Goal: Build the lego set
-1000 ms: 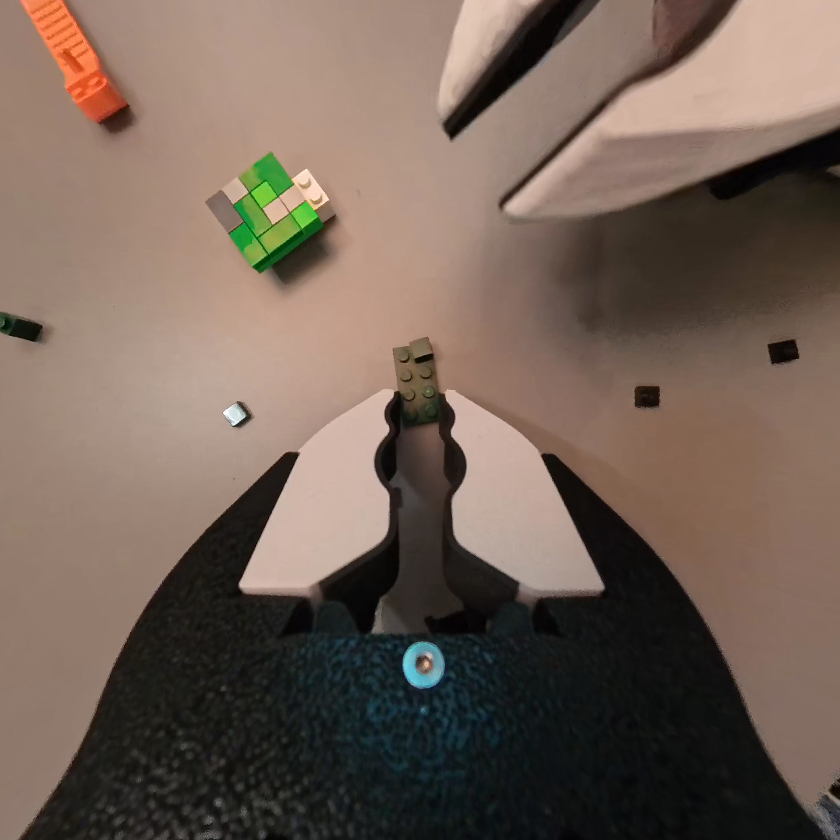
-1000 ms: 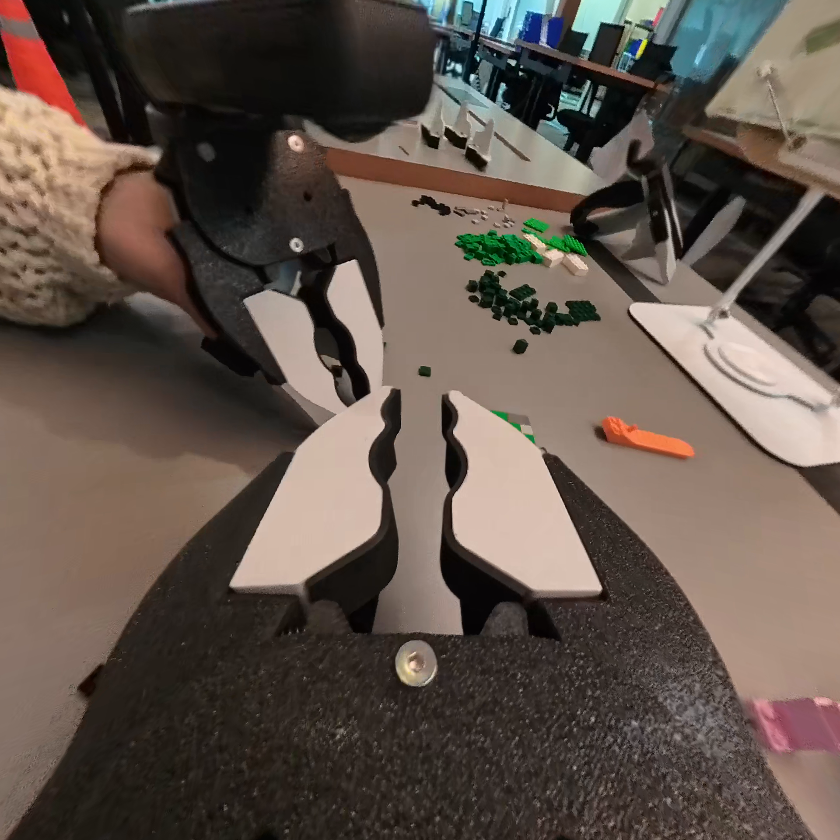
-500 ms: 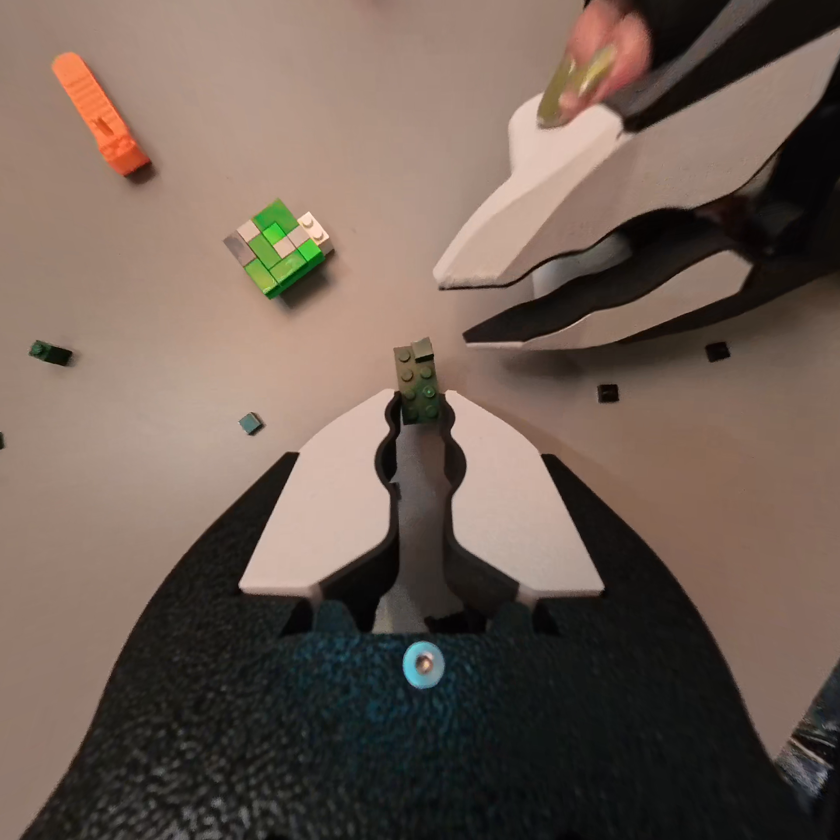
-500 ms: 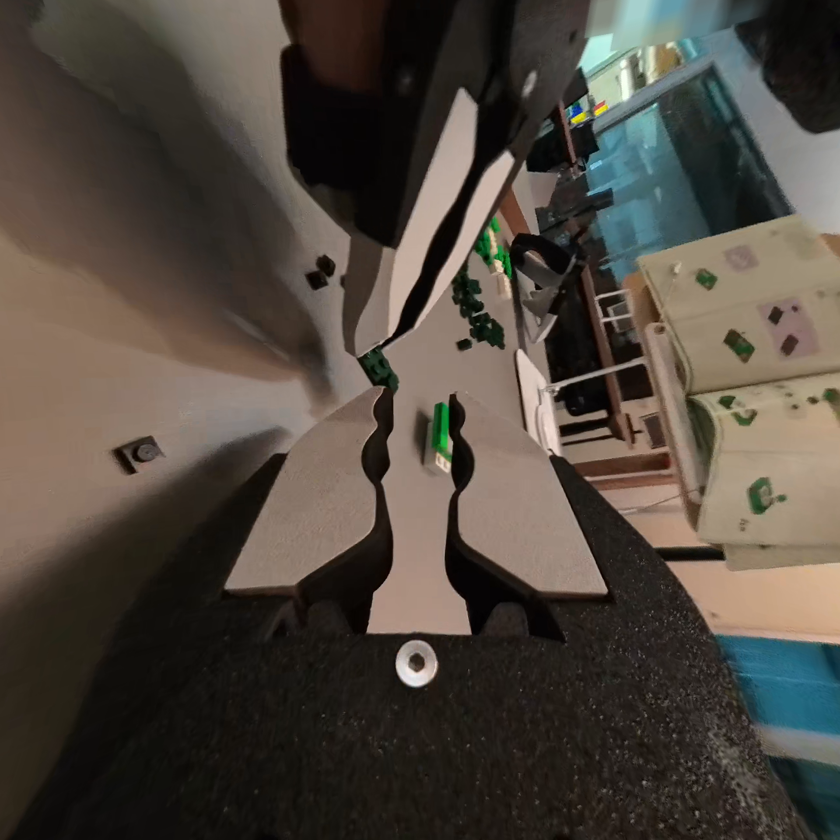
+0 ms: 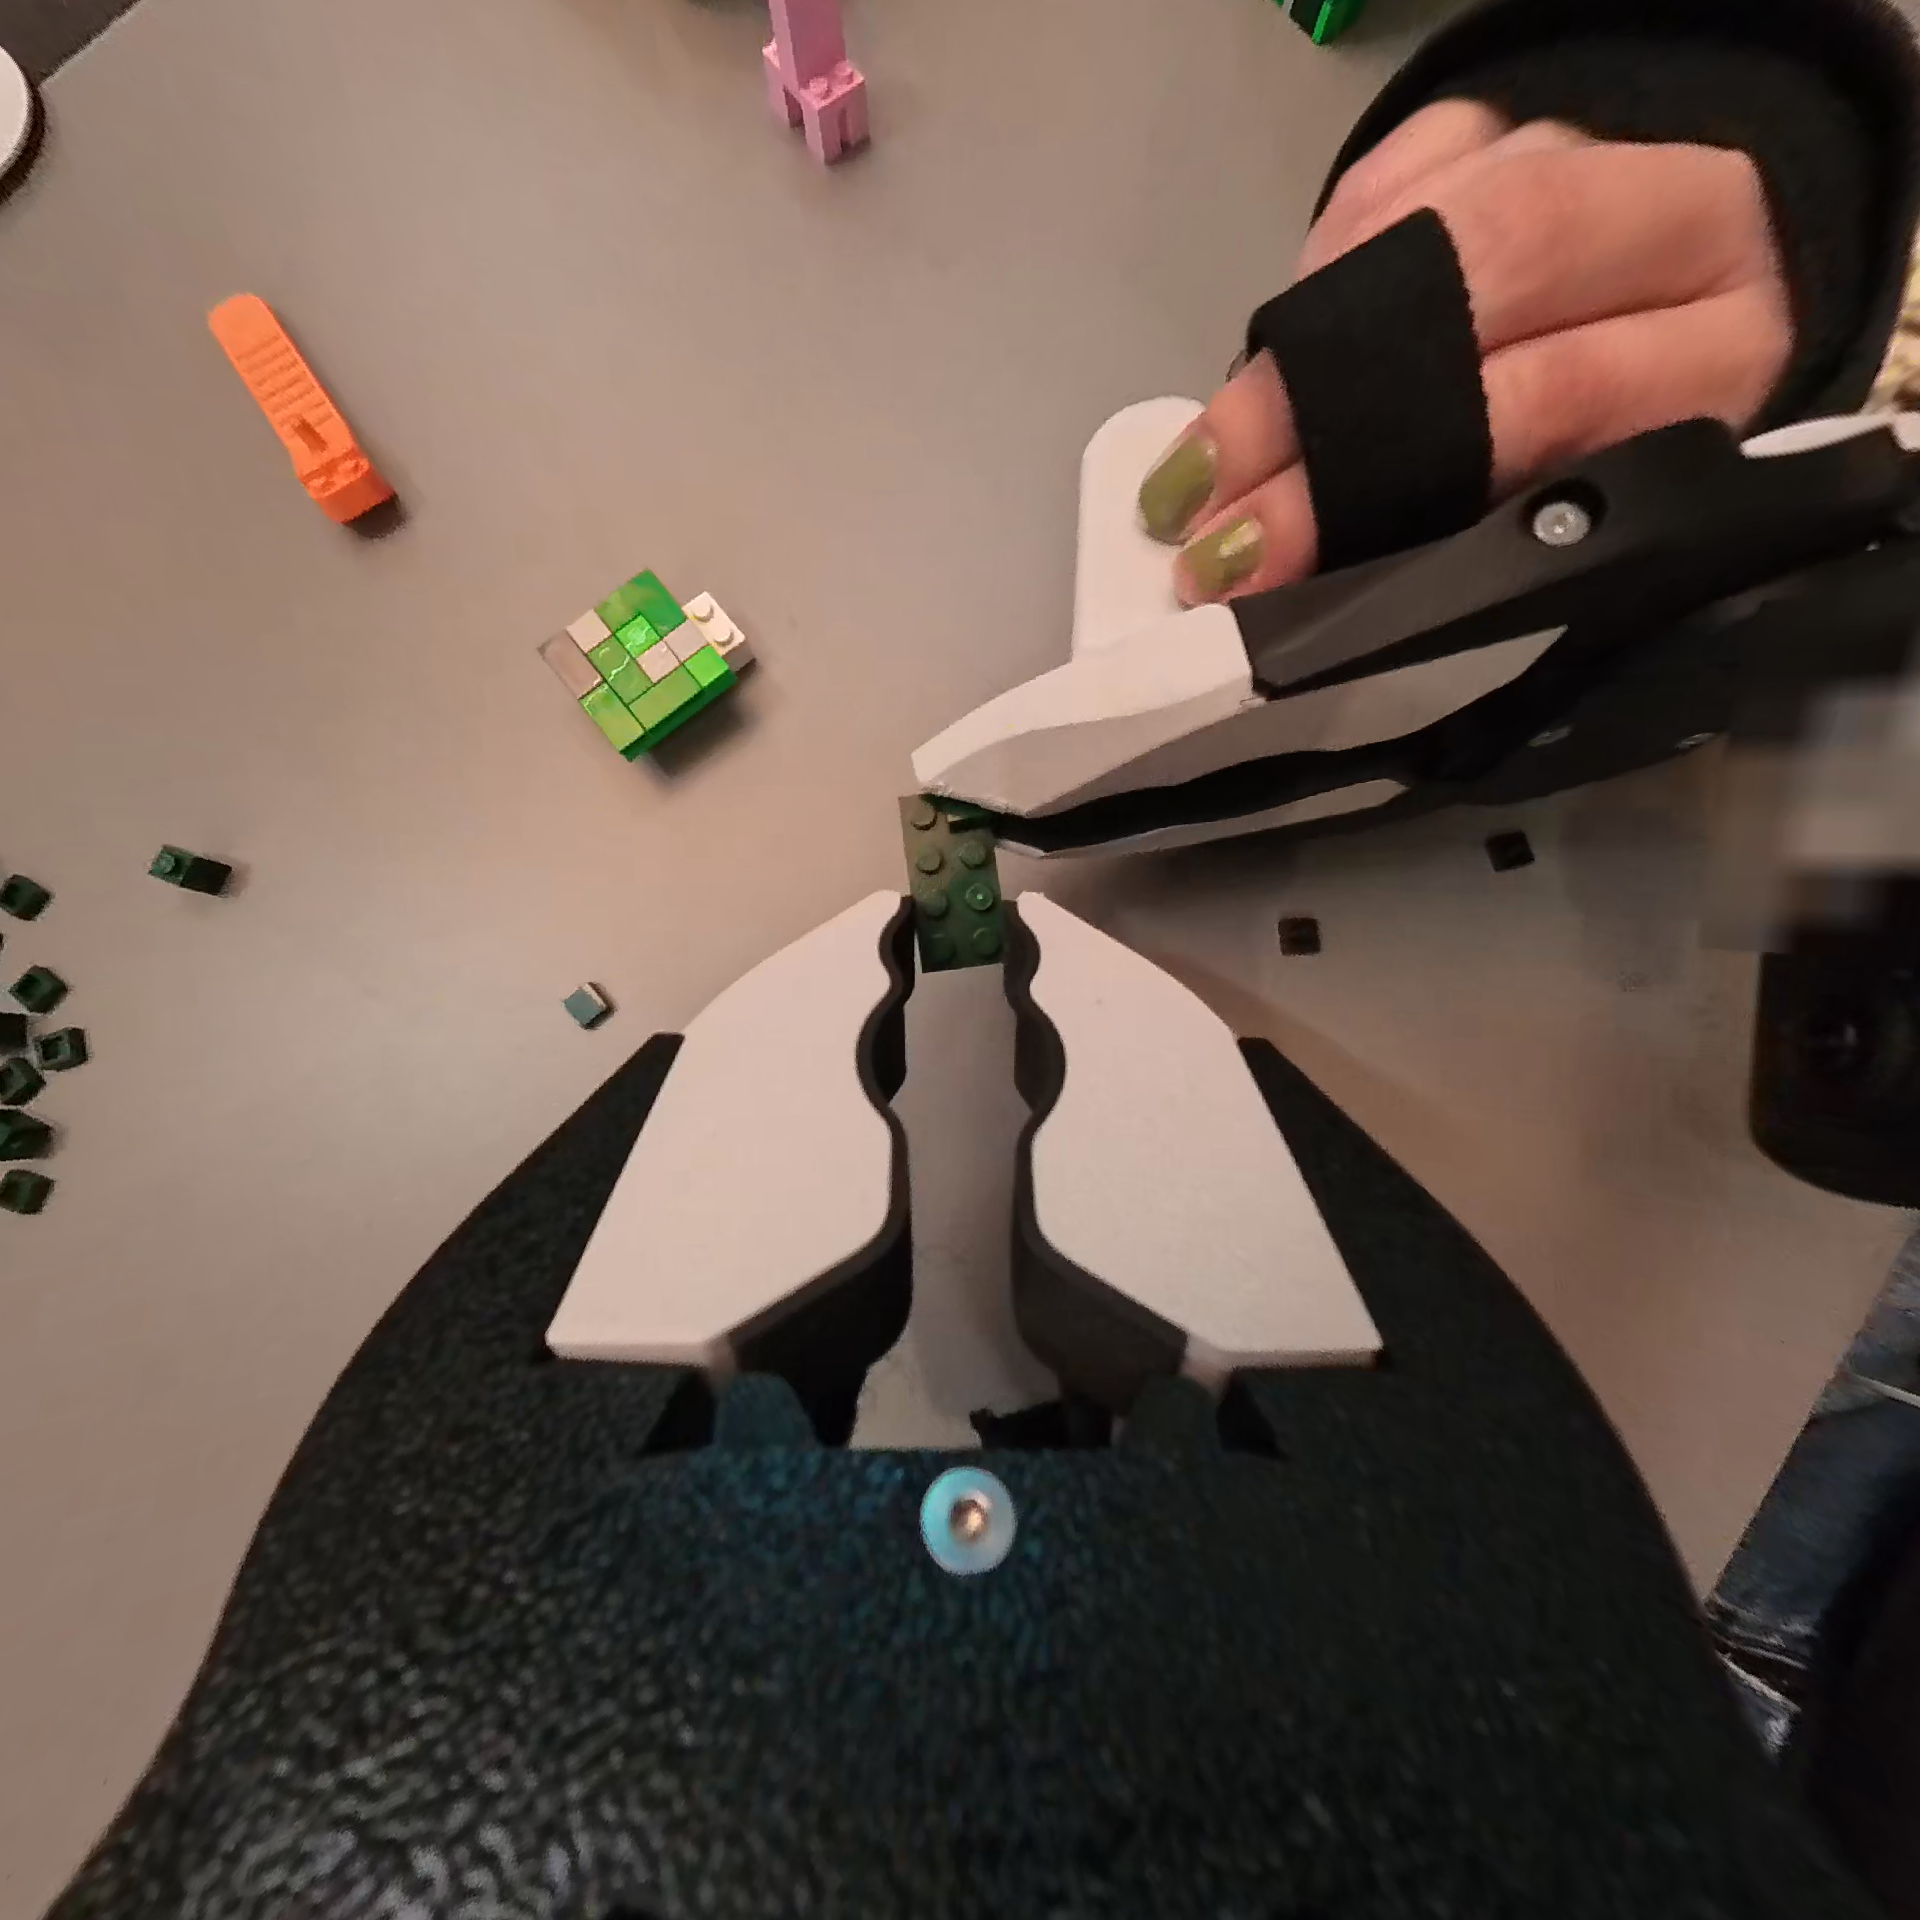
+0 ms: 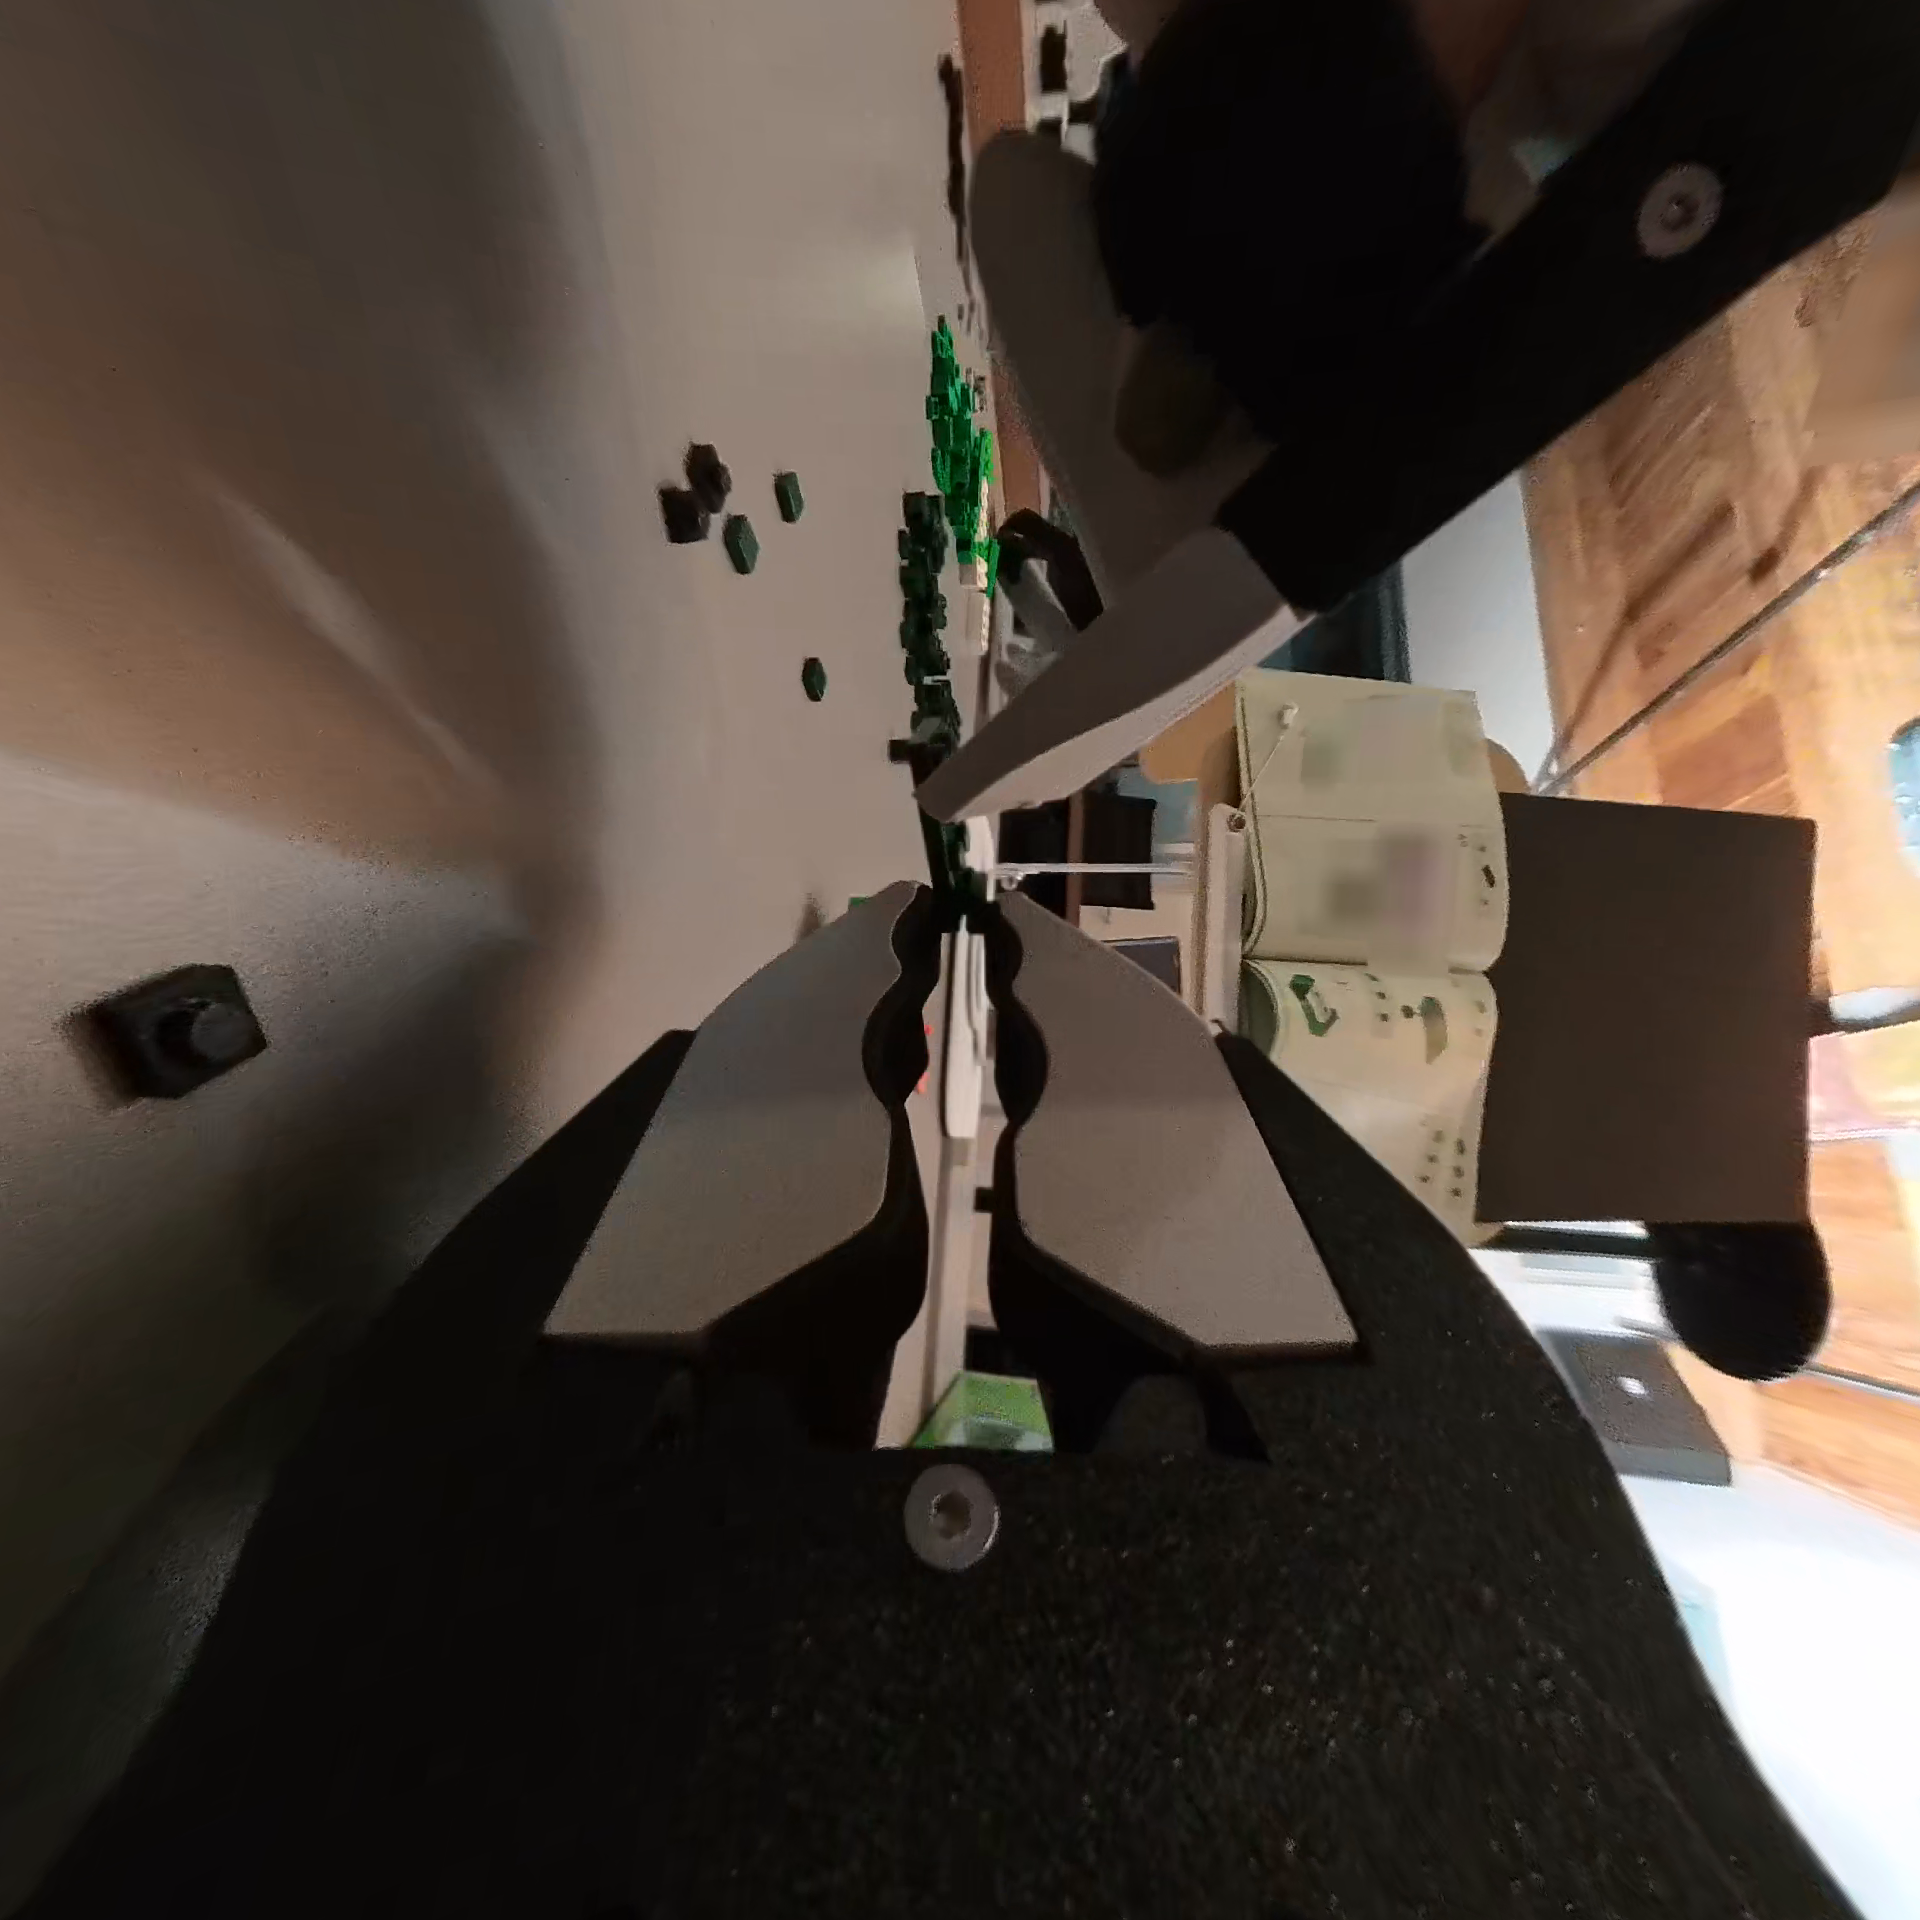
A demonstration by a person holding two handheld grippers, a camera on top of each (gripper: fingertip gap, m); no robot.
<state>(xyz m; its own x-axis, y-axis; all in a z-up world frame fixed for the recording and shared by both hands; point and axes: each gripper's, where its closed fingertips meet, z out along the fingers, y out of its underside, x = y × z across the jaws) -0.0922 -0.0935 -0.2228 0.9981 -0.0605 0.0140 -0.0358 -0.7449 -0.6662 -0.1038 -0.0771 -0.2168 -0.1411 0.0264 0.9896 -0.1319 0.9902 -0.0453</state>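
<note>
My left gripper (image 5: 958,914) is shut on the near end of a dark green studded plate (image 5: 954,894) and holds it above the grey table. A small dark green piece sits on the plate's far end. My right gripper (image 5: 961,808) comes in from the right, held by a hand (image 5: 1507,291), and its fingers pinch that far end. In the right wrist view the plate (image 6: 951,868) shows edge-on between my right gripper's (image 6: 958,904) fingertips. The left gripper's finger (image 6: 1091,707) comes in from above. A green and grey square build (image 5: 649,665) lies on the table to the left.
An orange brick separator (image 5: 301,410) lies at the far left and a pink figure (image 5: 816,88) at the top. Dark green pieces (image 5: 31,1039) sit at the left edge. Small black pieces (image 5: 1299,935) lie to the right. An open instruction booklet (image 6: 1371,935) stands beyond the table.
The right gripper has rolled onto its side, swung down to the left gripper's tips and closed over the far end of the dark green plate. The left gripper keeps its hold.
</note>
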